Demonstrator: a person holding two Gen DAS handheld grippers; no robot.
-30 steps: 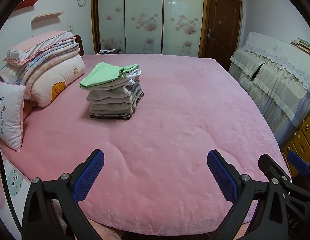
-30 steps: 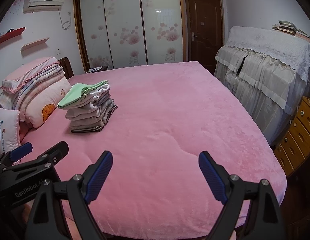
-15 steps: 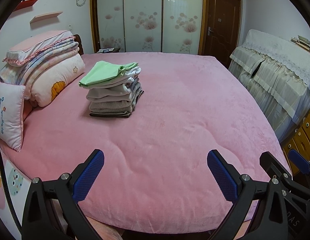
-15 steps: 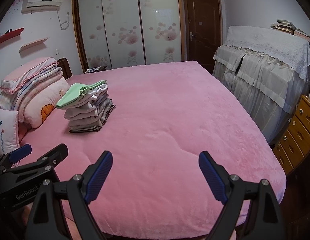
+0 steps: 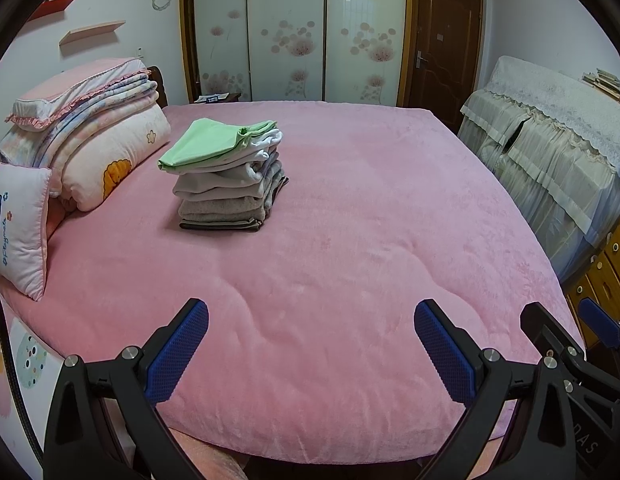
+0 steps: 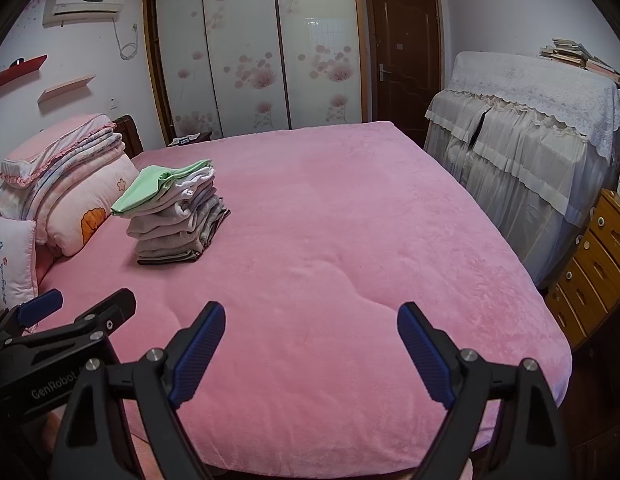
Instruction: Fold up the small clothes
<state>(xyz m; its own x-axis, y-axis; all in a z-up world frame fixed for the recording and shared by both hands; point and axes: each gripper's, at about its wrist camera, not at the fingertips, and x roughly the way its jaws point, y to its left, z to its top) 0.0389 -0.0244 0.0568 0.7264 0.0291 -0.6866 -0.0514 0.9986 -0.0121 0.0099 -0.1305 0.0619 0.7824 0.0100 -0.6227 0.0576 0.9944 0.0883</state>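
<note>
Left gripper (image 5: 311, 322) and right gripper (image 6: 311, 322) both wide apart, empty — folded clothes stack (image 5: 230, 176) far off on pink bed (image 5: 349, 240)

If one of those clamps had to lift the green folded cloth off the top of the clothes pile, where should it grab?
Probably the green folded cloth at its near-left corner, which juts out past the stack of folded grey and white clothes below. Approaching from the pillow side, one finger could slip under that overhang.
</note>
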